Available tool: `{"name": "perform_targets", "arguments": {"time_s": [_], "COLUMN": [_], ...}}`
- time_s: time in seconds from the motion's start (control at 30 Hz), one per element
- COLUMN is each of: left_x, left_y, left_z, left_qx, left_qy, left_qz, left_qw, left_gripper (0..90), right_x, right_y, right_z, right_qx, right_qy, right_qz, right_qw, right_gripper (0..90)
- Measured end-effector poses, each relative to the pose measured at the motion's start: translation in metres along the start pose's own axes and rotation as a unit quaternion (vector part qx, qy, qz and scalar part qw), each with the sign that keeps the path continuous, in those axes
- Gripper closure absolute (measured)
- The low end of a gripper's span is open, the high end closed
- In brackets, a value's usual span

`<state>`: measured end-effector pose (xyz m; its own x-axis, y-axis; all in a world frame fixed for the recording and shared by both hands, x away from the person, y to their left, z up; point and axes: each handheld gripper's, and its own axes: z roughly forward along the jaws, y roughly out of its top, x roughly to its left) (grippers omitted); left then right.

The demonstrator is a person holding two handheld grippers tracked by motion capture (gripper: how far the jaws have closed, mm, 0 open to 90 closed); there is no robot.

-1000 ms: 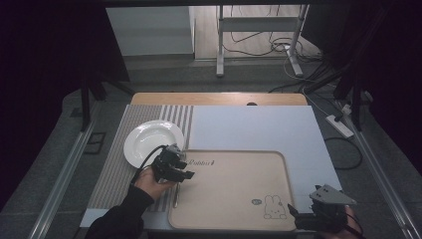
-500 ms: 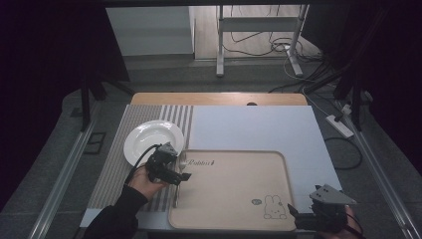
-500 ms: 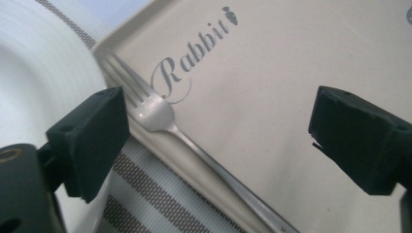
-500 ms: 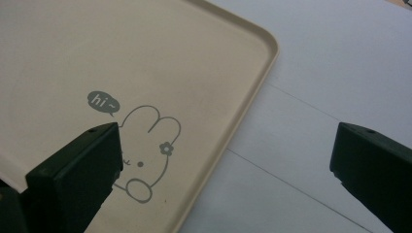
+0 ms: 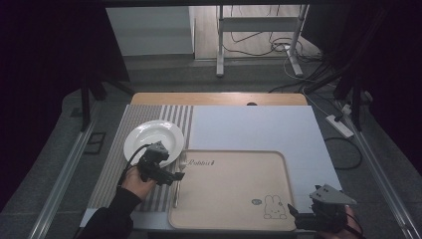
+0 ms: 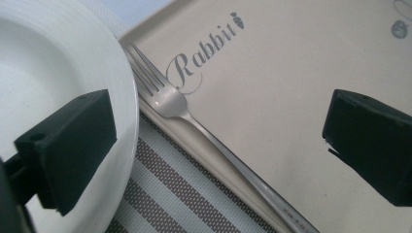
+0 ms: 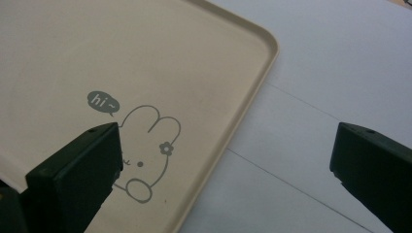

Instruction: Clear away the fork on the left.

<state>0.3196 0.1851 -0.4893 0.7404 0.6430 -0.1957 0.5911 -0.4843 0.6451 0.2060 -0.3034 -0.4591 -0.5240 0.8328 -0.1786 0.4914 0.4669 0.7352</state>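
**Two tongs open over tray and plate**

Two tongs hang above the surface, both with jaws spread wide and nothing between them. The left tongs, held in the person's left hand, sit over the left edge of the beige tray, just beside the white plate. In the left gripper view one jaw overlaps the plate and the other lies over the tray, with the fork between them. The fork lies along the tray's left rim, its tines near the printed word "Rabbit" and its handle running toward the near edge; below it the striped placemat shows.

The right tongs hover at the tray's near right corner. In the right gripper view one jaw sits over the rabbit drawing with its "hi~" bubble, the other over the white sheet beside the tray's rim. The plate rests on the striped placemat, close to the tray's far left corner.
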Motion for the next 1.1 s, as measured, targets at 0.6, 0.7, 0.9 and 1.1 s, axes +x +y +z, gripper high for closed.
{"name": "perform_targets", "arguments": {"time_s": [0.6, 0.7, 0.9, 1.1], "left_x": [0.008, 0.009, 0.009, 0.011], "left_y": [-0.024, -0.028, -0.038, -0.049], "left_z": [-0.018, -0.022, -0.030, -0.038], "left_qx": [-0.019, -0.023, -0.029, -0.040], "left_qy": [0.004, 0.007, 0.008, 0.007], "left_qz": [-0.025, -0.028, -0.039, -0.057], "left_qw": [0.9995, 0.9993, 0.9988, 0.9975], "left_gripper": [0.0, 0.0, 0.0, 0.0], "right_x": [0.000, 0.000, 0.000, 0.000], "right_y": [0.000, 0.000, 0.000, 0.000], "right_z": [0.000, 0.000, 0.001, 0.001], "right_qx": [0.002, 0.002, 0.002, 0.003], "right_qy": [0.000, 0.001, -0.001, -0.002], "right_qz": [0.001, 0.001, 0.001, 0.001], "right_qw": [1.0000, 1.0000, 1.0000, 1.0000], "right_gripper": [0.0, 0.0, 0.0, 0.0]}}
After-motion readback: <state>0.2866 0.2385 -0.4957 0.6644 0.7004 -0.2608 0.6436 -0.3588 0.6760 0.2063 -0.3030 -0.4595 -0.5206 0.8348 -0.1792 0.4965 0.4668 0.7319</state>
